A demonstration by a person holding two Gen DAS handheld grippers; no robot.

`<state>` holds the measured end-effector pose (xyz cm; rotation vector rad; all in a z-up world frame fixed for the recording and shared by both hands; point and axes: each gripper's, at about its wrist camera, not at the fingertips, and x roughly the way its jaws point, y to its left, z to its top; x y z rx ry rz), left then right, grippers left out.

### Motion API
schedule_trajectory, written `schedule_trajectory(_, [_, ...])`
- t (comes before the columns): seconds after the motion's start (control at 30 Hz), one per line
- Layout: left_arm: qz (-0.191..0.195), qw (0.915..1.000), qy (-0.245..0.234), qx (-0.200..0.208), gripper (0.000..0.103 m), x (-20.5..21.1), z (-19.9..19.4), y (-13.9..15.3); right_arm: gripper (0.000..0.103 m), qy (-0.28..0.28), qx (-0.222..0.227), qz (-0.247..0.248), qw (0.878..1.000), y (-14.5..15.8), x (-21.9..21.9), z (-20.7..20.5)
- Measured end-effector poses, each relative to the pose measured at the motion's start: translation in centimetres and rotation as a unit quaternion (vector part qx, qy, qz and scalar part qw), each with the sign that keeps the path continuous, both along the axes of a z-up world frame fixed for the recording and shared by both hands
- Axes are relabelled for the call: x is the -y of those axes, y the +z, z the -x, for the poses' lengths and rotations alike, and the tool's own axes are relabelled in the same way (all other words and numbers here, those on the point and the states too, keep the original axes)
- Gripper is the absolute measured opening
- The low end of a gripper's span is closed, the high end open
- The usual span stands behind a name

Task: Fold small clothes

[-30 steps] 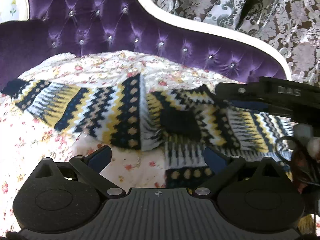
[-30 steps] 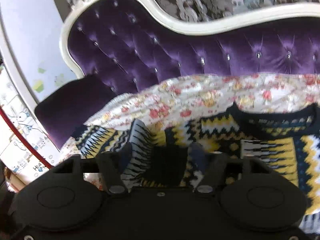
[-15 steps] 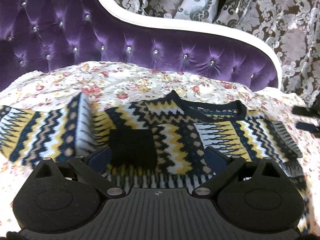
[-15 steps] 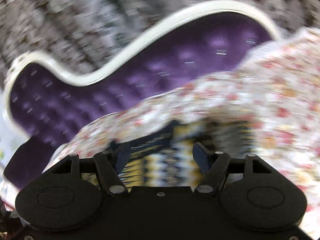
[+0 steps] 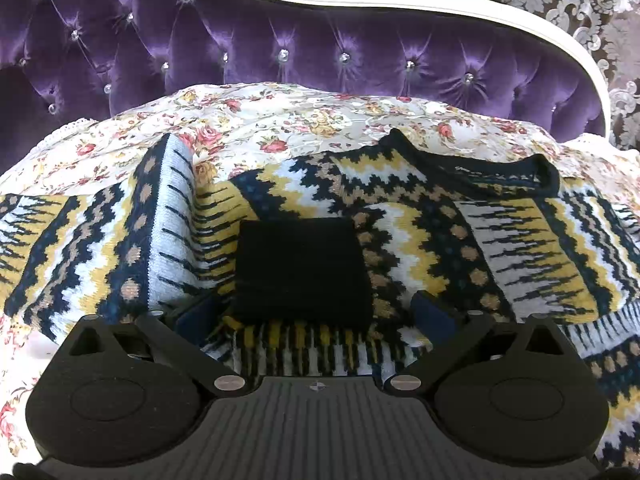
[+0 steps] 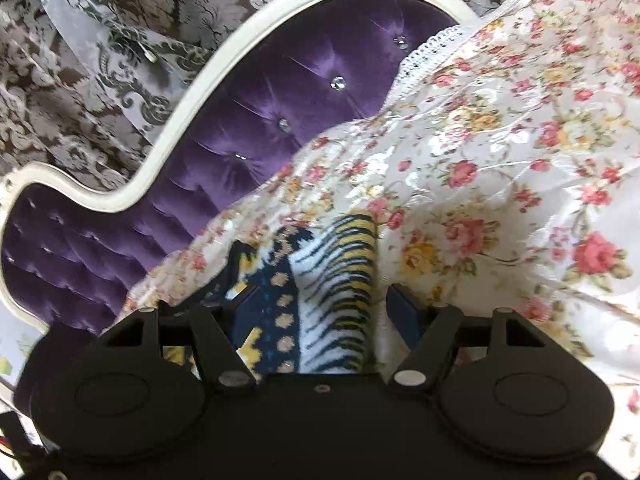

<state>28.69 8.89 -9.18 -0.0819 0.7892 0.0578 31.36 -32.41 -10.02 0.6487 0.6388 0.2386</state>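
A: Knitted wool, navy, yellow and white: the sweater (image 5: 400, 220) lies spread on the floral cover (image 5: 288, 116), in front of the purple tufted sofa back (image 5: 280, 40). One sleeve is folded across the sweater's chest, cuff toward the hem.

B: And the left gripper (image 5: 316, 314)?

A: At the sweater's hem, jaws spread wide, holding nothing.

B: The right gripper (image 6: 320, 312)?

A: At the sweater's side edge, jaws likewise parted, straddling a raised fold of knit without pinching it.
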Motion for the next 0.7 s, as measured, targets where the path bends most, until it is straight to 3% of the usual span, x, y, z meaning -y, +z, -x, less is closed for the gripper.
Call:
schedule_trajectory(0.03, [0.0,1.0,0.001,0.001,0.103,0.0,0.0,0.0,0.064,0.002,0.002,-0.003,1.0,-0.2,0.0,0.0])
schedule_trajectory(0.1, [-0.001,1.0,0.0,0.001,0.103,0.0,0.0,0.0,0.029,0.005,-0.003,0.014,1.0,-0.4,-0.4,0.0])
schedule_trajectory(0.13, [-0.001,1.0,0.0,0.001,0.103,0.0,-0.1,0.0,0.016,-0.004,0.001,0.042,0.999,-0.3,-0.8,0.3])
schedule_trajectory(0.23, [-0.001,1.0,0.0,0.001,0.103,0.0,0.0,0.0,0.015,-0.022,0.003,0.144,0.989,1.5,-2.2,1.1])
schedule_trajectory(0.33, [-0.003,1.0,0.003,0.003,0.103,0.1,0.1,0.0,0.016,-0.01,-0.006,0.215,0.976,1.8,-3.8,0.9])
schedule_trajectory(0.43, [0.002,1.0,0.004,0.005,0.103,-0.1,-0.1,-0.1,0.029,-0.005,0.002,0.258,0.966,1.5,-4.8,1.0])
schedule_trajectory(0.5, [0.006,1.0,0.005,0.006,0.103,-0.2,0.0,0.0,0.05,-0.015,0.015,0.26,0.965,2.3,-4.7,1.3])
schedule_trajectory(0.57, [0.01,0.9999,0.004,0.002,0.102,-0.3,0.1,0.4,0.082,-0.027,0.045,0.265,0.963,3.6,-4.8,2.1])
schedule_trajectory(0.7, [0.032,0.9992,-0.008,0.021,0.102,-0.7,1.4,2.0,0.089,-0.029,0.083,0.257,0.962,6.0,-4.9,3.5])
